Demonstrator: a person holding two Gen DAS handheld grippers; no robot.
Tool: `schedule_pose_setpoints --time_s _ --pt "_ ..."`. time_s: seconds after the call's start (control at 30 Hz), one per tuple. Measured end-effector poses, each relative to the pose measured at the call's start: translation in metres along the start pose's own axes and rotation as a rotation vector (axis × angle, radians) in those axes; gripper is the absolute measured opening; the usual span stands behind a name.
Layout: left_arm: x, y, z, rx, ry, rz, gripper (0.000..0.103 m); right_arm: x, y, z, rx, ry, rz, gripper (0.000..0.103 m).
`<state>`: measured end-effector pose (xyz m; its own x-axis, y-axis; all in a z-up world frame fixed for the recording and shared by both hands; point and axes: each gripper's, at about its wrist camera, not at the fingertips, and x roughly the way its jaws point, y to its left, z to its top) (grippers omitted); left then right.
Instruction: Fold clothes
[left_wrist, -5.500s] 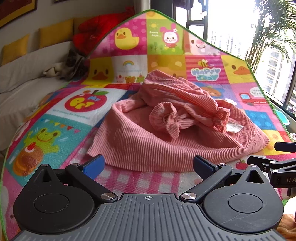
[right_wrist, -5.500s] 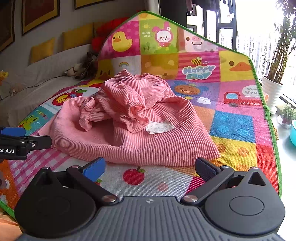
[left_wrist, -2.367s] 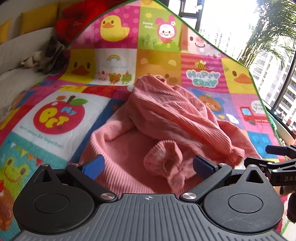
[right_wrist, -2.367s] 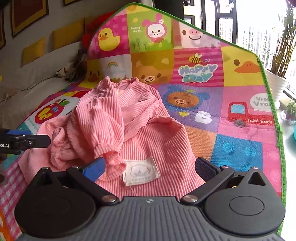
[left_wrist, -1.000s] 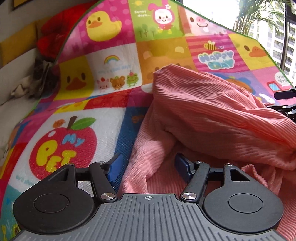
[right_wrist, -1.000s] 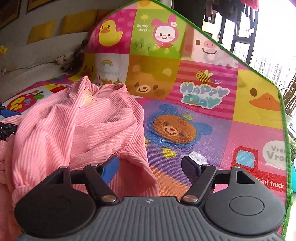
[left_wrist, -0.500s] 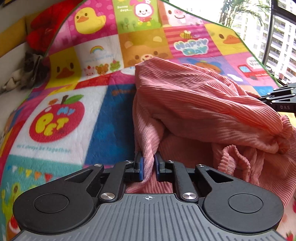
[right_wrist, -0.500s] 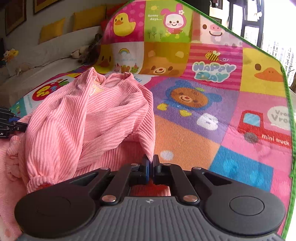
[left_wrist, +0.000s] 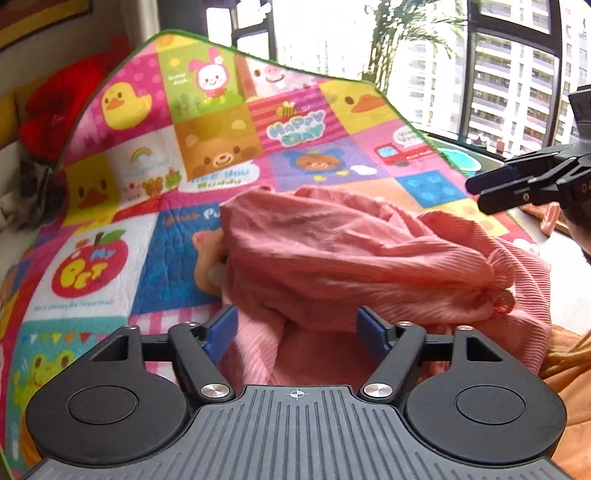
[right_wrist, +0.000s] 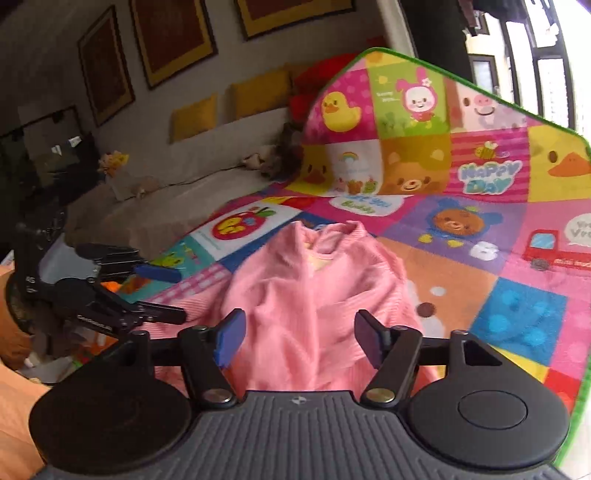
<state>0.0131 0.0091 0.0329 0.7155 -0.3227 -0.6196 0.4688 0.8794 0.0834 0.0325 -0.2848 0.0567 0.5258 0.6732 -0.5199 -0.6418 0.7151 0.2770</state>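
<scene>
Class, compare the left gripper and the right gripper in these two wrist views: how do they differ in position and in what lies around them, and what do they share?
The left gripper sits over the garment's apple-patch side of the play mat; the right gripper sits over its bear-patch side. Bunched folds of the pink ribbed garment lie ahead of the left gripper, while the right gripper faces its neckline. Both are open, fingers spread, with pink cloth showing between them and nothing clamped.

- Daylight pours through the windows (left_wrist: 498, 74), blown out to white.
- Pink garment (right_wrist: 317, 295) smeared by motion blur.
- Fisheye bends the edges.
- Wall with framed pictures (right_wrist: 166, 40) sits dim.
</scene>
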Motion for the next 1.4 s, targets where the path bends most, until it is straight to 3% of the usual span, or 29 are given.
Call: schedule_pose_setpoints --time_s 0.1,0.17,0.23,0.27,0.33,0.47,0.6,0.63,0.67,0.7,0.73,0.83,1.0,1.1,1.17,1.27,1.3,1.33,1.4 --pt "0.002 -0.015 0.003 0.052 -0.016 -0.036 0.091 0.031 0.017 -0.015 -0.083 0.117 0.006 0.073" --pt "0.006 -0.024 0.003 0.079 -0.016 -0.060 0.094 0.051 0.021 -0.022 -0.132 0.173 -0.033 0.066" --pt "0.011 -0.030 0.004 0.109 -0.020 -0.064 0.094 0.064 0.021 -0.013 -0.175 0.173 -0.065 0.013" --pt "0.014 -0.033 0.004 0.125 -0.023 -0.061 0.094 0.066 0.021 -0.003 -0.182 0.144 -0.074 0.011" --pt "0.026 -0.036 0.008 0.152 -0.032 -0.038 0.095 0.069 0.022 0.027 -0.209 0.058 -0.080 0.008" --pt "0.058 -0.028 0.026 0.168 -0.099 0.094 0.096 0.072 0.030 0.087 -0.242 -0.095 -0.026 0.007" --pt "0.082 -0.006 0.046 0.136 -0.189 0.198 0.095 0.081 0.042 0.123 -0.287 -0.155 0.018 0.007" --pt "0.082 0.005 0.049 0.105 -0.193 0.204 0.076 0.083 0.043 0.126 -0.300 -0.157 0.010 0.007" --pt "0.083 0.016 0.052 0.074 -0.197 0.211 0.048 0.084 0.043 0.128 -0.306 -0.152 -0.006 0.008" --pt "0.084 0.028 0.055 0.044 -0.201 0.217 0.039 0.084 0.042 0.128 -0.317 -0.145 -0.025 0.013" --pt "0.084 0.040 0.057 0.007 -0.205 0.226 0.032 0.083 0.042 0.123 -0.340 -0.135 -0.051 0.026" --pt "0.072 0.093 0.056 -0.139 -0.201 0.314 0.025 0.080 0.048 0.092 -0.462 -0.066 -0.099 0.053" --pt "0.061 0.170 0.038 -0.321 -0.135 0.453 0.023 0.080 0.066 0.025 -0.562 0.164 0.054 0.056" --pt "0.066 0.198 0.022 -0.400 -0.087 0.495 0.022 0.085 0.077 0.007 -0.592 0.186 0.113 0.064" --pt "0.070 0.210 0.013 -0.456 -0.065 0.488 0.022 0.098 0.084 -0.001 -0.652 0.178 0.078 0.066" --pt "0.072 0.222 0.006 -0.529 -0.056 0.467 0.022 0.120 0.091 -0.009 -0.744 0.166 0.011 0.066" --pt "0.070 0.223 0.006 -0.529 -0.061 0.464 0.022 0.126 0.087 -0.005 -0.749 0.147 -0.020 0.052" --pt "0.069 0.224 0.006 -0.528 -0.066 0.461 0.022 0.127 0.080 0.006 -0.729 0.117 -0.058 0.026" --pt "0.065 0.225 0.009 -0.520 -0.079 0.460 0.022 0.130 0.064 0.027 -0.688 0.057 -0.132 0.013"
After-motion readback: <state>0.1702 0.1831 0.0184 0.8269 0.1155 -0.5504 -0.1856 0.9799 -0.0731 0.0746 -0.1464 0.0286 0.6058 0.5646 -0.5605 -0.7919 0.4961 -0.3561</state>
